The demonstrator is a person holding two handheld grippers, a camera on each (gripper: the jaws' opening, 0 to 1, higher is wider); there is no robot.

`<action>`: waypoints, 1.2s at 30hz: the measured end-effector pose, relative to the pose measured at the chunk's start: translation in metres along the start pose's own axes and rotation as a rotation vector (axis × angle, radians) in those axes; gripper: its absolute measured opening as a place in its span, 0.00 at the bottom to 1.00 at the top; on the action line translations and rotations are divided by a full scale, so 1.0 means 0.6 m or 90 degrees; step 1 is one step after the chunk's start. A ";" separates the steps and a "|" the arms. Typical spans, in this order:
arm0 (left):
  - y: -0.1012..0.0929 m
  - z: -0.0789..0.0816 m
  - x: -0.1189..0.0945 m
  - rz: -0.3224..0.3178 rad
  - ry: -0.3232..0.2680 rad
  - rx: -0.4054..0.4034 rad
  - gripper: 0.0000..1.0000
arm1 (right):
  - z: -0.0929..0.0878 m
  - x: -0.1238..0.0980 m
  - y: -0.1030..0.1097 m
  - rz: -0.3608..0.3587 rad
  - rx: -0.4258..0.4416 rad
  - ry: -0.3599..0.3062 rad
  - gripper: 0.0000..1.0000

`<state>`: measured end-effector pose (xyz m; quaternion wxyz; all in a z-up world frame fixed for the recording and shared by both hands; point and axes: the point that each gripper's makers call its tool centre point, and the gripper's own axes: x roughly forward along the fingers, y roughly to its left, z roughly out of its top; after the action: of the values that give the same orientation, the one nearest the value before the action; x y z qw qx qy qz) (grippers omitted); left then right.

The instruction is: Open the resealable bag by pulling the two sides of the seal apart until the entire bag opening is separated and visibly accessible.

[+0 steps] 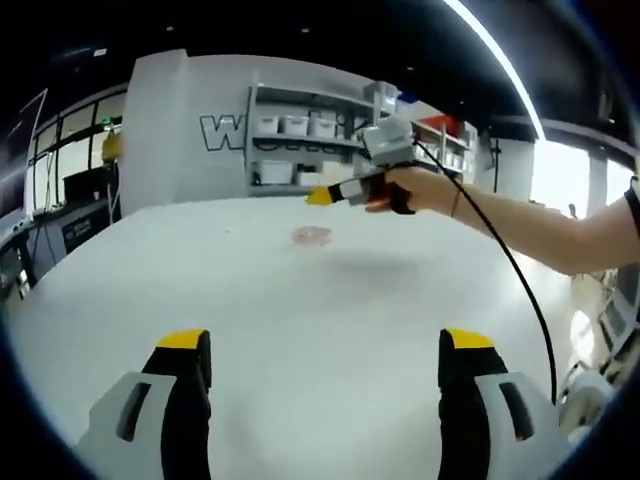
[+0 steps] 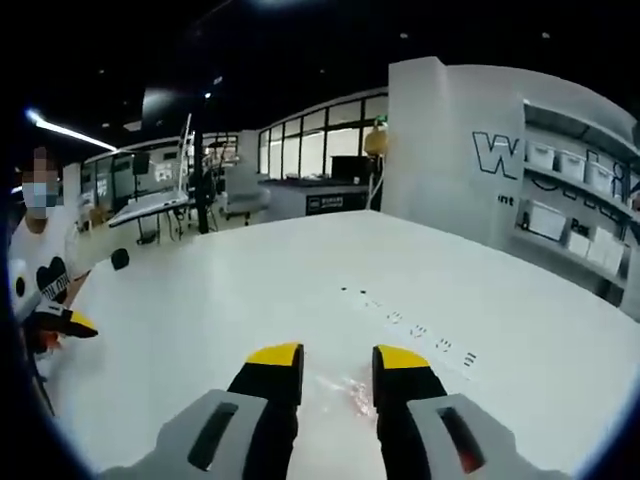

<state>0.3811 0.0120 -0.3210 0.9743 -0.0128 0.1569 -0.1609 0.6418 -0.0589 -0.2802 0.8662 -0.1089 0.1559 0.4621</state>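
Note:
A small clear resealable bag (image 1: 312, 235) with a pinkish tint lies flat on the white table (image 1: 300, 310), well beyond my left gripper (image 1: 325, 345), whose jaws stand wide open with nothing between them. A hand holds my right gripper (image 1: 322, 195) in the air just above and to the right of the bag, its yellow tips pointing left. In the right gripper view the bag (image 2: 350, 392) shows on the table through the gap of my right gripper (image 2: 338, 357), whose jaws are open a moderate way and hold nothing. The left gripper (image 2: 62, 320) appears at the far left edge.
Shelves with white bins (image 1: 300, 125) stand behind the table against a lettered wall (image 2: 440, 140). A black cable (image 1: 520, 280) trails from the right gripper. Small printed marks (image 2: 420, 330) run across the table. A person (image 2: 35, 260) stands at the left edge; desks (image 2: 150, 205) lie beyond.

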 end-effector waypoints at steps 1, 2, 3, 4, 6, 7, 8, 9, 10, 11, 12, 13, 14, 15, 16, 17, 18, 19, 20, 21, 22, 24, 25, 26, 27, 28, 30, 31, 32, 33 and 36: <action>0.000 -0.001 0.001 0.000 0.001 0.000 0.94 | -0.001 -0.003 0.001 0.000 0.001 0.000 0.26; 0.000 -0.002 0.002 0.000 0.003 0.000 0.94 | -0.003 -0.006 0.003 0.001 0.001 0.000 0.26; -0.001 -0.003 0.001 0.001 0.005 0.001 0.94 | -0.005 -0.009 0.004 0.002 0.000 0.000 0.27; -0.002 -0.004 0.000 0.001 0.005 0.001 0.94 | -0.006 -0.012 0.006 0.003 0.001 -0.001 0.27; -0.003 -0.003 0.001 -0.001 0.003 0.001 0.94 | -0.010 -0.018 0.010 0.005 0.001 0.002 0.28; -0.004 -0.004 0.001 -0.002 0.003 0.000 0.94 | -0.012 -0.021 0.011 0.005 0.001 0.001 0.28; -0.005 -0.004 0.001 -0.002 0.004 -0.001 0.94 | -0.013 -0.022 0.012 0.005 0.000 0.001 0.28; -0.006 -0.004 0.001 -0.003 0.004 0.000 0.94 | -0.014 -0.025 0.012 0.006 0.001 0.001 0.29; -0.007 -0.004 0.001 -0.003 0.003 0.000 0.94 | -0.014 -0.027 0.014 0.007 0.001 0.000 0.29; -0.008 -0.003 0.001 -0.004 0.003 0.001 0.94 | -0.015 -0.029 0.015 0.007 0.002 0.000 0.29; -0.009 -0.003 0.001 -0.005 0.003 0.000 0.94 | -0.015 -0.031 0.016 0.007 0.003 0.000 0.29; -0.009 -0.002 0.001 -0.005 0.003 0.000 0.94 | -0.016 -0.033 0.017 0.008 0.002 0.000 0.29; -0.009 -0.002 0.001 -0.005 0.003 0.001 0.94 | -0.016 -0.034 0.018 0.009 0.001 0.000 0.29; -0.010 -0.002 0.001 -0.005 0.002 0.001 0.94 | -0.016 -0.036 0.019 0.009 0.001 0.001 0.30; -0.011 -0.001 0.001 -0.005 0.002 0.001 0.94 | -0.016 -0.038 0.020 0.008 0.000 0.001 0.30; -0.011 -0.001 0.001 -0.006 0.002 0.001 0.94 | -0.016 -0.039 0.020 0.009 0.001 0.001 0.30; -0.012 -0.001 0.001 -0.006 0.002 0.002 0.94 | -0.016 -0.041 0.021 0.008 0.001 0.000 0.30; -0.012 -0.001 0.001 -0.006 0.002 0.002 0.94 | -0.016 -0.042 0.022 0.008 0.002 0.000 0.30; -0.012 -0.001 0.001 -0.006 0.002 0.002 0.94 | -0.016 -0.044 0.023 0.009 0.002 0.000 0.30; -0.011 -0.001 0.000 -0.006 0.003 0.001 0.94 | -0.016 -0.047 0.025 0.008 0.002 0.000 0.31; -0.011 -0.001 0.000 -0.005 0.002 0.001 0.94 | -0.016 -0.048 0.026 0.008 0.002 -0.001 0.31; -0.009 0.000 0.000 -0.004 0.001 0.000 0.94 | -0.019 -0.052 0.030 0.009 0.004 -0.001 0.31; -0.009 0.000 -0.001 -0.003 0.000 -0.002 0.94 | -0.020 -0.055 0.032 0.009 0.004 0.000 0.32; -0.009 0.000 -0.001 -0.003 0.000 -0.003 0.94 | -0.022 -0.057 0.034 0.009 0.005 0.000 0.32; -0.009 0.000 -0.002 -0.003 -0.001 -0.003 0.94 | -0.024 -0.059 0.036 0.008 0.005 0.000 0.32; -0.009 0.001 -0.002 -0.003 -0.002 -0.003 0.94 | -0.025 -0.061 0.036 0.008 0.005 0.000 0.33; -0.009 0.001 -0.002 -0.004 -0.003 -0.004 0.94 | -0.030 -0.065 0.038 0.007 0.009 0.001 0.33; -0.009 0.000 -0.003 -0.004 -0.003 -0.005 0.94 | -0.032 -0.068 0.040 0.007 0.010 0.002 0.34; -0.009 0.000 -0.003 -0.004 -0.004 -0.007 0.94 | -0.035 -0.071 0.042 0.007 0.012 0.001 0.34; -0.009 0.000 -0.004 -0.005 -0.005 -0.009 0.94 | -0.039 -0.075 0.045 0.008 0.014 0.001 0.35; -0.010 -0.002 -0.004 -0.009 -0.007 -0.014 0.94 | -0.048 -0.083 0.050 0.009 0.019 0.001 0.36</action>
<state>0.3765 0.0074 -0.3210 0.9739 -0.0256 0.1532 -0.1658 0.5858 -0.0901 -0.2896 0.8644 -0.0948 0.1642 0.4657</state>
